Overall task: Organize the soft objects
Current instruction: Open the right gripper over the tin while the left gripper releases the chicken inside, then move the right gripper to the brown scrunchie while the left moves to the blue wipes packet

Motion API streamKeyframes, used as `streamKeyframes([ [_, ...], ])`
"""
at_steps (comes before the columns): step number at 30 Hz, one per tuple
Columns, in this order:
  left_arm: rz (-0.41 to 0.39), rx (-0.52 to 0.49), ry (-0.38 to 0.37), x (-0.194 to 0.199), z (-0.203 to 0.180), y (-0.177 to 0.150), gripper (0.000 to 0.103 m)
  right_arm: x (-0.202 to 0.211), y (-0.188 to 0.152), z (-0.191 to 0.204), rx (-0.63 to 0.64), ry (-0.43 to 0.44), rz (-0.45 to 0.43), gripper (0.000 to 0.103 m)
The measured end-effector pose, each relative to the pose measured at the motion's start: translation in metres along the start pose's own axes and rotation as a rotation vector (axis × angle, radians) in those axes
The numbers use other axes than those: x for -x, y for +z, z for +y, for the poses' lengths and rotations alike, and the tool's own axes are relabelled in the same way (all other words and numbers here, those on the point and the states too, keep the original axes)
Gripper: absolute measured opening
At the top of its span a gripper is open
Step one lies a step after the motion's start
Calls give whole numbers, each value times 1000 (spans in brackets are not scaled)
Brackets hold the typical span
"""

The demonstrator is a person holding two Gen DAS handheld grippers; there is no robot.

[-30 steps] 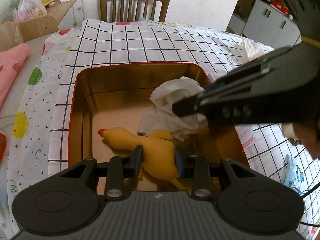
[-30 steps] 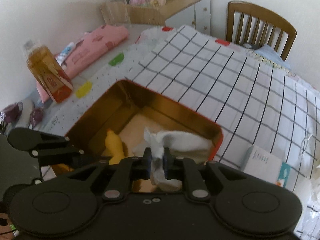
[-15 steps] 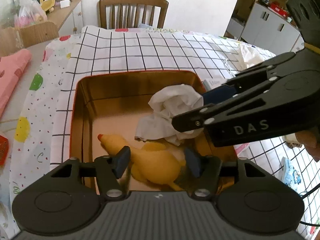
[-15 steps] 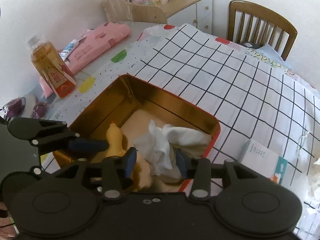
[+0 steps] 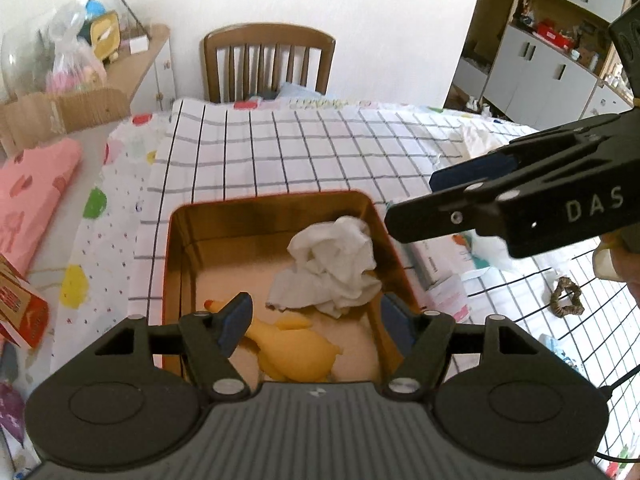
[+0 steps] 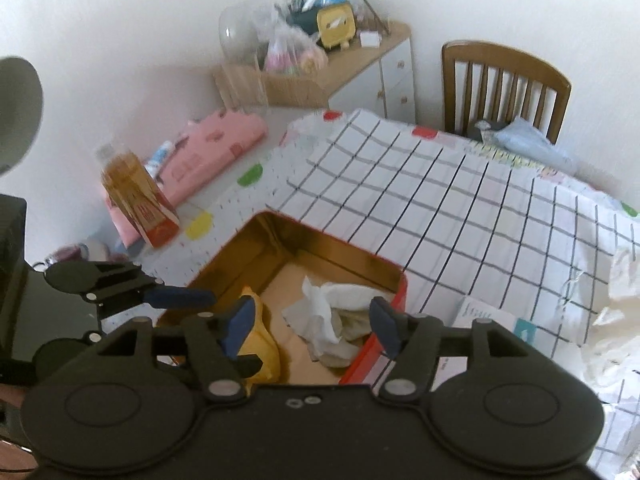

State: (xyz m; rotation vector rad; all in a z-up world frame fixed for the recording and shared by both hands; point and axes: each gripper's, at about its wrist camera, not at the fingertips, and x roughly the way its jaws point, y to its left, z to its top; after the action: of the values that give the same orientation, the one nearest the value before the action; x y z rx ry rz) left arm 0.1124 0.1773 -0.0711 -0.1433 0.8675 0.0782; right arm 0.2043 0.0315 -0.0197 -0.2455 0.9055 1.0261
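both grippers, left [image 5: 316, 320] and right [image 6: 312, 320], have fingers spread wide above the tin [image 5: 176, 264]; yellow chicken [image 5: 292, 346] and white cloth [image 5: 332, 268] lie inside.

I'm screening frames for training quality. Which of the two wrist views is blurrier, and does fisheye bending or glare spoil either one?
Right wrist view: softer overall, the amber bottle with the red label smeared. Left wrist view: sharper, the crumpled white cloth and yellow rubber chicken crisp inside the gold-lined red tin. Both views: grid lines of the checked tablecloth curve towards the edges, corners vignette dark; no strong glare.
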Motion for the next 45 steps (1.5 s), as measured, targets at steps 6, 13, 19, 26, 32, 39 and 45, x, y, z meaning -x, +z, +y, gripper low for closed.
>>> streamKeyframes([
  [6,-44,-17,5,22,-19,8,70,30,-4,-8,-18,4,-57,68],
  [13,-94,-34,7,45,-44,16,70,68,-17,-15,-9,9,-112,73],
  [19,-131,-52,10,61,-70,18,80,109,-33,-27,15,-10,-164,81],
  [26,-159,-51,11,70,-103,14,83,146,-59,-57,-4,-51,-189,96],
  [32,-149,-70,-30,64,-135,1,83,168,-88,-87,-29,-85,-192,102],
  [39,-115,-96,-77,45,-177,-16,83,176,-123,-123,-54,-158,-164,102],
  [45,-48,-143,-117,26,-211,-43,83,168,-152,-151,-77,-197,-117,102],
])
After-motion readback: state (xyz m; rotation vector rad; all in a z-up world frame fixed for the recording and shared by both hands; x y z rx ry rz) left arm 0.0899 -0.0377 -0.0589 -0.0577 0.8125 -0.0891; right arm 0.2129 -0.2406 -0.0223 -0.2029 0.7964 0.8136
